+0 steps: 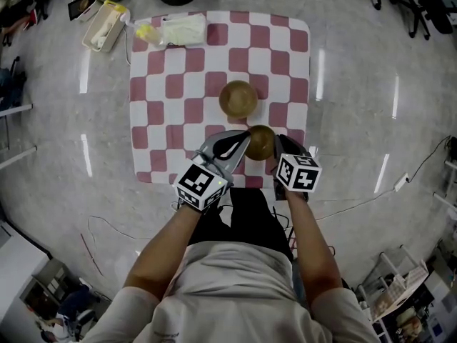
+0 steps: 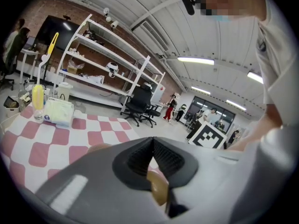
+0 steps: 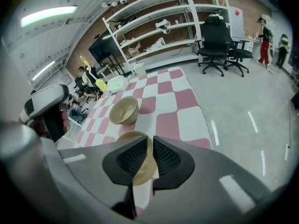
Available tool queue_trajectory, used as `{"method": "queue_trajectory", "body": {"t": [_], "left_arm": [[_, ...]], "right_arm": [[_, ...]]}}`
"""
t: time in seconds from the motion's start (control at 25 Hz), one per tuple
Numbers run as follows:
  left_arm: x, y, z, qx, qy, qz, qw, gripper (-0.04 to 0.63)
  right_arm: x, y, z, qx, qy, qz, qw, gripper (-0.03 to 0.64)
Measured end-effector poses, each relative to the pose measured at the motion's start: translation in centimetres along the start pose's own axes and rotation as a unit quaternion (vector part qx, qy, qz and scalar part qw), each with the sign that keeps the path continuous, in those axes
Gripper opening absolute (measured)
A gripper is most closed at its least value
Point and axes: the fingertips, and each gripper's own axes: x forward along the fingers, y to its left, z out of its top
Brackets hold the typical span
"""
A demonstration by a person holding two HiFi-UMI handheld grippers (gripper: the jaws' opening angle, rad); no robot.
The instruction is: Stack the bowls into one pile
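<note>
Two bowls are in view on a checked cloth (image 1: 186, 84), not yet stacked. Upright near the cloth's centre is the far bowl (image 1: 238, 98), with nothing touching it. Closer to the person and apart from it is the near bowl (image 1: 261, 141); the right gripper (image 3: 150, 148) is clamped on its rim. With jaws pressed together and nothing between them, the left gripper (image 2: 153, 146) has its tips just beside the near bowl's left side.
</note>
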Motion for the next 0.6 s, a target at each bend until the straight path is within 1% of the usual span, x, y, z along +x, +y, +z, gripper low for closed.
{"method": "queue_trajectory", "body": {"t": [0.24, 0.32, 0.6], "left_arm": [[-0.3, -1.0, -1.7, -0.003, 0.012, -0.013, 0.9998, 0.006], [-0.4, -1.2, -2.1, -0.004, 0.014, -0.014, 0.9998, 0.006], [-0.8, -0.9, -3.0, -0.008, 0.020, -0.014, 0.9997, 0.006]], "right_arm": [[-0.1, -0.5, -2.9, 0.011, 0.012, -0.017, 1.000, 0.030], [0.0, -0.7, -3.7, 0.014, 0.016, -0.023, 1.000, 0.045], [0.8, -1.0, -5.3, 0.030, 0.029, -0.030, 0.999, 0.054]]}}
